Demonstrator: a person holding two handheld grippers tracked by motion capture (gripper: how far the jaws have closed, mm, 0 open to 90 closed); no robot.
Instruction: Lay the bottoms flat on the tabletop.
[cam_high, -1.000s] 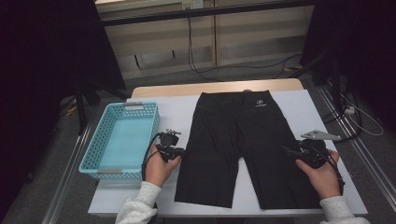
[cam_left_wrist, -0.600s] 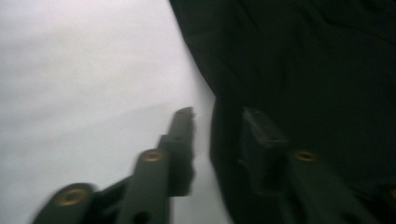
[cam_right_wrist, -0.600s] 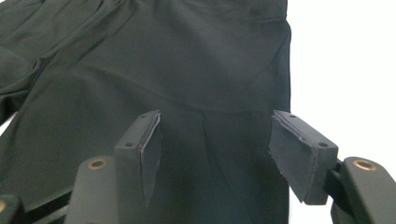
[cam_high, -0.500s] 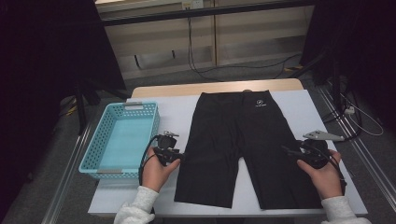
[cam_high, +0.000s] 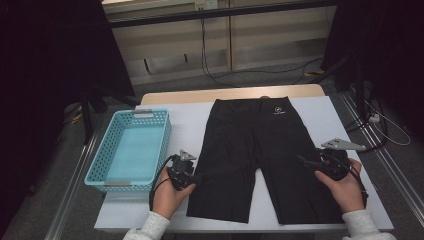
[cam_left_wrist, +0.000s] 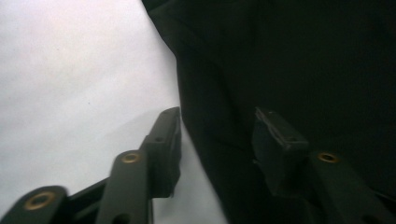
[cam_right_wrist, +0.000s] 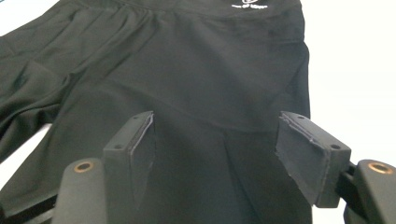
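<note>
A pair of black shorts (cam_high: 260, 150) lies flat on the white table (cam_high: 185, 125), with the waistband and its small white logo (cam_high: 278, 111) at the far end. My left gripper (cam_high: 189, 175) rests at the outer edge of the left leg. In the left gripper view it (cam_left_wrist: 217, 116) is open, one jaw over bare table and the other over the black fabric (cam_left_wrist: 289, 60). My right gripper (cam_high: 307, 162) hovers over the right leg. In the right gripper view it (cam_right_wrist: 217, 121) is open wide above the shorts (cam_right_wrist: 196, 70), with nothing between its pads.
A light blue plastic basket (cam_high: 102, 167) stands empty at the table's left, close to my left hand. Bare white table (cam_high: 340, 120) lies right of the shorts. Cables and dark stands crowd the floor beyond the table's right side.
My left gripper has slid a little toward the near edge along the shorts' left leg. The right gripper has held still.
</note>
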